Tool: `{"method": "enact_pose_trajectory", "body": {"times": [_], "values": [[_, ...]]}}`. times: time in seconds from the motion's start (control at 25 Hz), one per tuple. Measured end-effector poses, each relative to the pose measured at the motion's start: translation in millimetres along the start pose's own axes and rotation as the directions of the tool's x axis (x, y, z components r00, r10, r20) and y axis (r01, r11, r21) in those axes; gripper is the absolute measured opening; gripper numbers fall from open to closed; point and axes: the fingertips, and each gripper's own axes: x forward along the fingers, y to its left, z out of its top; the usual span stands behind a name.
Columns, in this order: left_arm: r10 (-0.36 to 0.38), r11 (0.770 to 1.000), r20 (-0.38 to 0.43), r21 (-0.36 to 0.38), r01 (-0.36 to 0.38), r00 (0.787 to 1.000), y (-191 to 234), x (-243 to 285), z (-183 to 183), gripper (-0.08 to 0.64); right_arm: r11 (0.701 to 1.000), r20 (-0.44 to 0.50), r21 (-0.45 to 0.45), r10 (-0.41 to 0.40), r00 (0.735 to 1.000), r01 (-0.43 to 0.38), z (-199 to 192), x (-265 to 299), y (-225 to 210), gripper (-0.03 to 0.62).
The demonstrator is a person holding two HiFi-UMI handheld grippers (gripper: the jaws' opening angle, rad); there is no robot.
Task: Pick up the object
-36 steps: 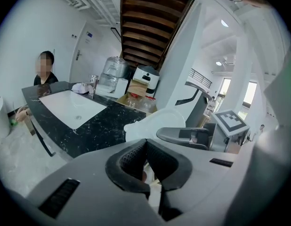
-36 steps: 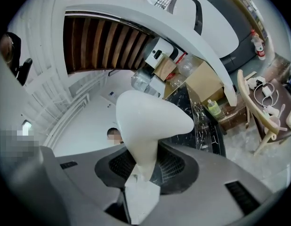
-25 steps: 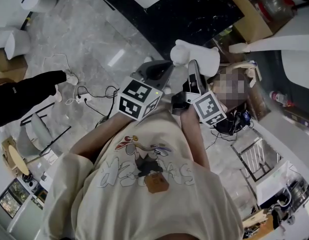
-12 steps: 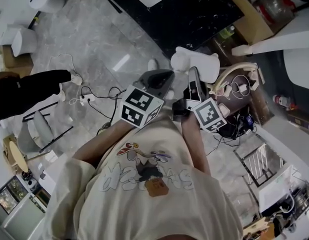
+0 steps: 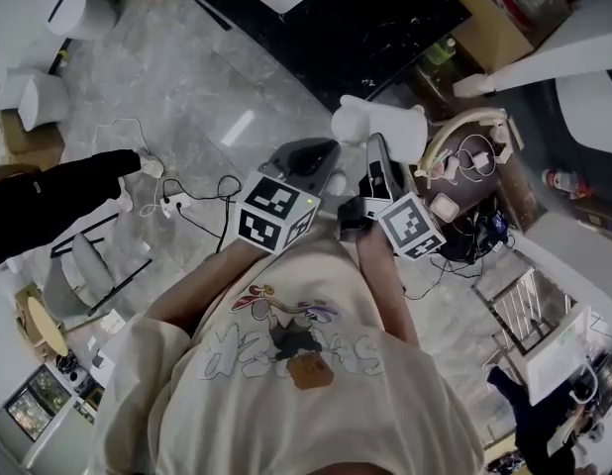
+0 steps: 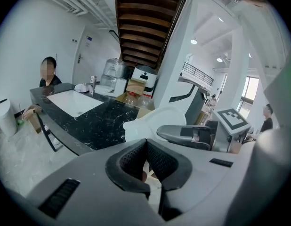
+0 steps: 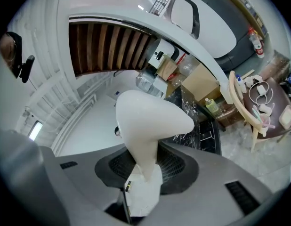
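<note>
The object is a smooth white moulded piece (image 5: 377, 127) with a wide rounded head and a narrow stem. My right gripper (image 5: 375, 166) is shut on that stem and holds it up in front of my chest, above the floor. In the right gripper view the white piece (image 7: 148, 121) rises from between the pads of the right gripper (image 7: 144, 171). My left gripper (image 5: 308, 156) is close beside it on the left, shut and with nothing in it. The left gripper view shows the left gripper's (image 6: 146, 160) pads meeting, with the white piece (image 6: 157, 120) just beyond.
A black marble counter (image 5: 385, 28) with a white sink (image 6: 74, 102) stands ahead. A round wooden chair (image 5: 462, 137) with chargers on it is at the right. Cables and a power strip (image 5: 177, 198) lie on the grey floor. A person's black sleeve (image 5: 49, 191) reaches in at the left.
Both grippers and the held white piece keep their pose close to my chest. Only the head view has drifted slightly over the room.
</note>
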Motion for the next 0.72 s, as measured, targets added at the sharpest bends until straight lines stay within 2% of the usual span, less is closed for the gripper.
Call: {"method": "enact_pose_trajectory", "body": {"times": [0.16,0.36,0.72], "values": [[-0.012,1.0,-0.004,0.013,0.012,1.0,-2,-2,-3,0.014,1.0,0.012,-0.009,-0.013,1.0,0.013,0,-1,-3,0.141],[0.0,1.0,0.01,-0.017,0.0,1.0,2,-8,-7,0.014,1.0,-0.007,-0.011,-0.015,1.0,0.015,-9,-4,-2,0.141],[0.007,1.0,0.021,-0.022,-0.007,1.0,1,-13,-11,0.014,0.999,0.003,-0.037,-0.023,1.0,0.023,-8,-12,-6,0.141]]}}
